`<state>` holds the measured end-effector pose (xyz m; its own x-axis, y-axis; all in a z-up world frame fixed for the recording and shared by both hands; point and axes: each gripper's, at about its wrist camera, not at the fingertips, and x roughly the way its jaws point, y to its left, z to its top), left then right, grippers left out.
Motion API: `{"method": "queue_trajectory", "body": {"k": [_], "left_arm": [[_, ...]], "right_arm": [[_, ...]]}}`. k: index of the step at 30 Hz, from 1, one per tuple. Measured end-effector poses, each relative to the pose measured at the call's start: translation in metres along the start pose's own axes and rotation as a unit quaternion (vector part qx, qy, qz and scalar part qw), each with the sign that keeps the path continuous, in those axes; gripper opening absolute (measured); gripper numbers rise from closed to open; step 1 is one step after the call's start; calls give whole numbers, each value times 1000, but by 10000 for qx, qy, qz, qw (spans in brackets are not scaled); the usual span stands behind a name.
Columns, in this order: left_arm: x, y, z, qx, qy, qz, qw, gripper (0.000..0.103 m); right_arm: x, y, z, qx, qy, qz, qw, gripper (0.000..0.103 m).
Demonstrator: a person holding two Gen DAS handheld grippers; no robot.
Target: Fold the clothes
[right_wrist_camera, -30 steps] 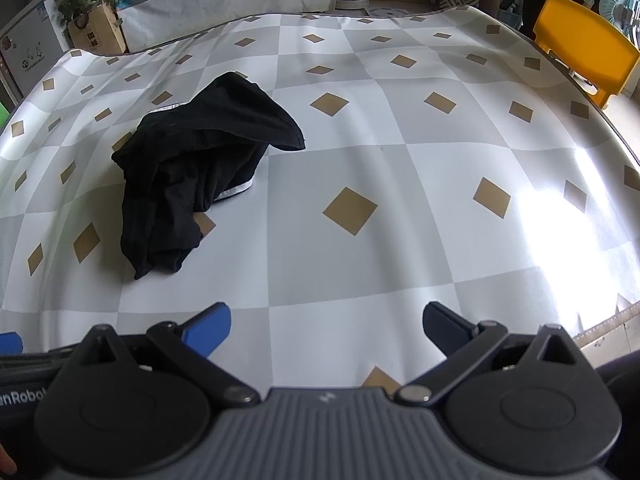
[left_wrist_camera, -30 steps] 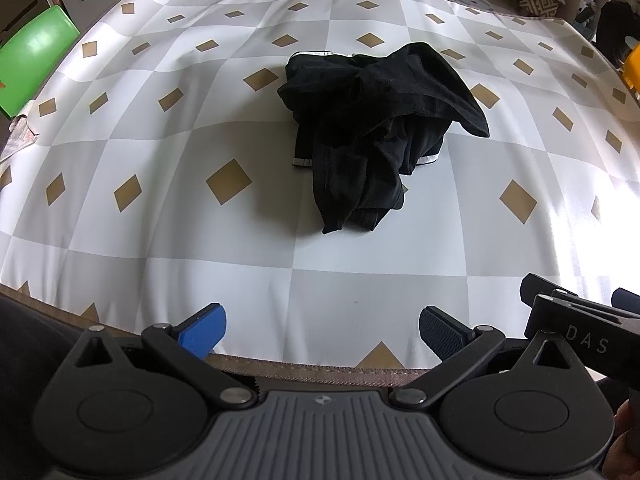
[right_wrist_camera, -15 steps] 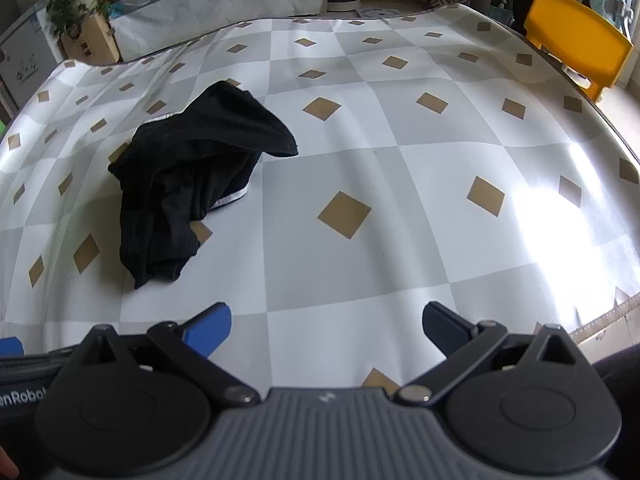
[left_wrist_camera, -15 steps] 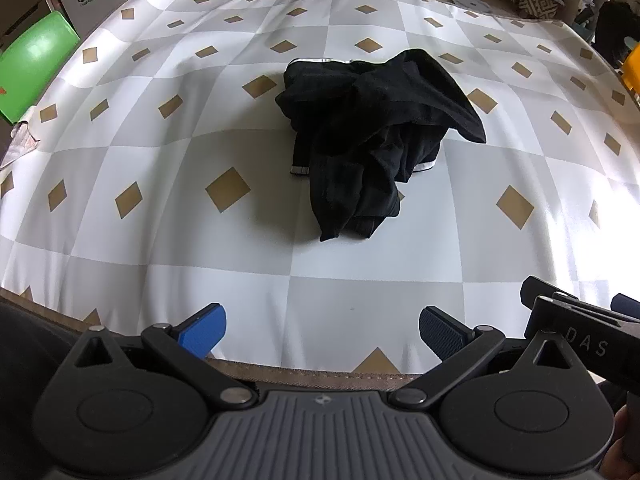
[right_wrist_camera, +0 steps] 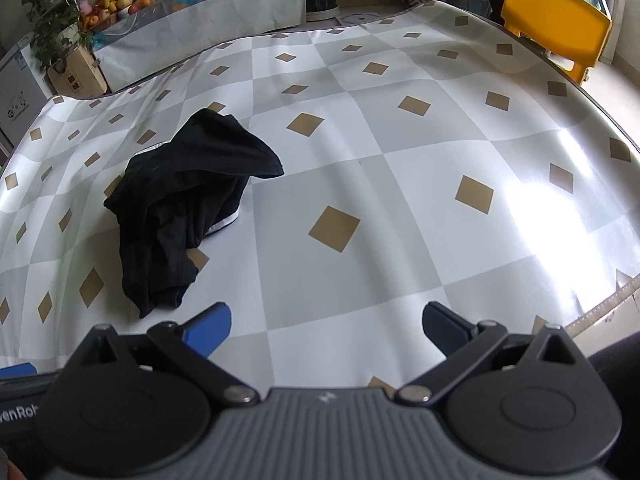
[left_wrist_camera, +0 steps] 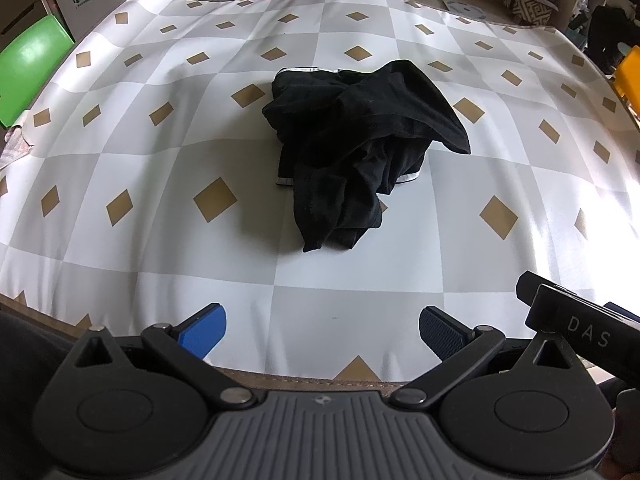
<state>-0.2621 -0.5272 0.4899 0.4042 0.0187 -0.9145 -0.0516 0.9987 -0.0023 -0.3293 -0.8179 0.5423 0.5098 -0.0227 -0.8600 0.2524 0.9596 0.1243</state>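
Observation:
A crumpled black garment [left_wrist_camera: 360, 148] with thin white trim lies bunched in the middle of the checked tablecloth [left_wrist_camera: 160, 152]. My left gripper [left_wrist_camera: 322, 330] hovers open above the near table edge, well short of the cloth, with nothing between its blue pads. In the right wrist view the same black garment [right_wrist_camera: 184, 204] sits to the left and ahead. My right gripper [right_wrist_camera: 326, 328] is open and empty too, over the near part of the tablecloth [right_wrist_camera: 400, 184]. Part of the right gripper's body shows at the left wrist view's right edge.
A green chair [left_wrist_camera: 28, 64] stands off the table's left side and a yellow chair [right_wrist_camera: 556, 28] off the right. Boxes, plants and a fruit-laden shelf [right_wrist_camera: 120, 4] line the far wall. Bright glare [right_wrist_camera: 560, 216] falls on the cloth's right part.
Both cameras have tilted or drawn back slightly, so the garment sits a little farther away in both views. The garment itself has not moved and both grippers stay open.

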Motion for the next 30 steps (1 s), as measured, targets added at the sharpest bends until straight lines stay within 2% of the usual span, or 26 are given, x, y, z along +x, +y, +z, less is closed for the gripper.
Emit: {"method": "queue_trajectory", "body": {"k": [18,30], "left_arm": [[11,-16,-7,307,259,67,9992,103],[6,-34,-9,527,277,22,9982,103]], "right_arm": [[-1,-7,4,203,-9,34,9998,102],[-2,-10,7,317,-5,85,9995,102]]}}
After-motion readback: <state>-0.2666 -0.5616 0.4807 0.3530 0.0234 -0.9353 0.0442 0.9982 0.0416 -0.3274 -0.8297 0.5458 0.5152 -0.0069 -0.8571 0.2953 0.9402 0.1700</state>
